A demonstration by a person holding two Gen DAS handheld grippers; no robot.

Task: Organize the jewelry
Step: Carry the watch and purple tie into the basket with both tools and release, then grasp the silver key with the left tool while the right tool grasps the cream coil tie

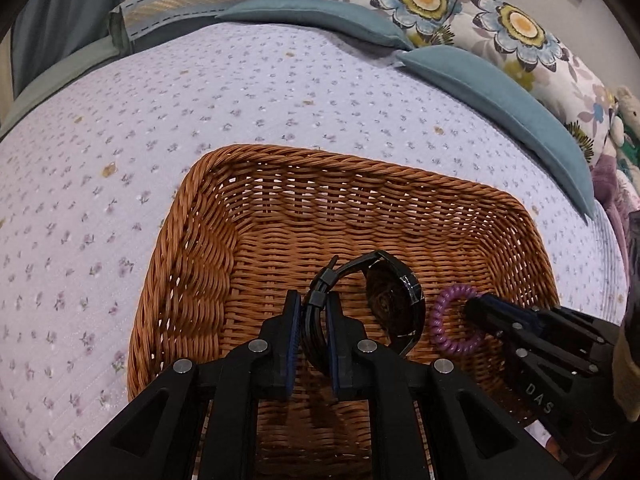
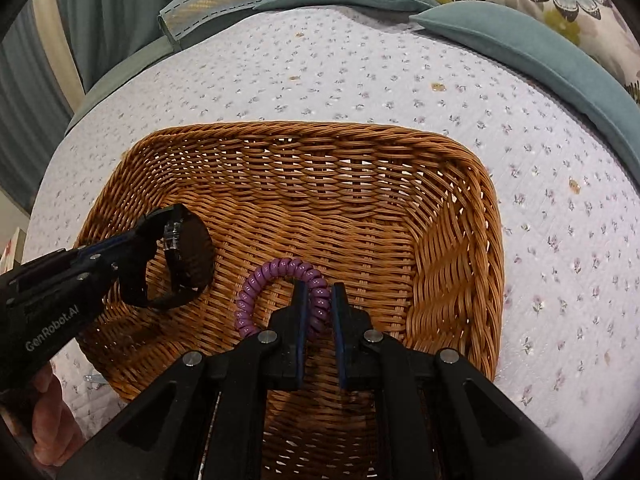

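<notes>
A brown wicker basket (image 1: 240, 208) (image 2: 452, 216) sits on a lilac flowered bedspread. My left gripper (image 1: 313, 300) is shut on the strap of a black wristwatch (image 1: 394, 300) and holds it inside the basket; the watch also shows in the right wrist view (image 2: 188, 256), with the left gripper (image 2: 132, 240) on its strap. My right gripper (image 2: 319, 294) is shut on a purple coil bracelet (image 2: 276, 274) inside the basket, to the right of the watch. The bracelet (image 1: 444, 320) and the right gripper (image 1: 476, 308) also show in the left wrist view.
The bedspread (image 1: 100, 200) surrounds the basket on all sides. Teal cushions (image 1: 500, 92) and a large flowered pillow (image 1: 460, 4) lie at the far edge of the bed. A small clear object (image 2: 94, 378) lies on the spread beside the basket's near left corner.
</notes>
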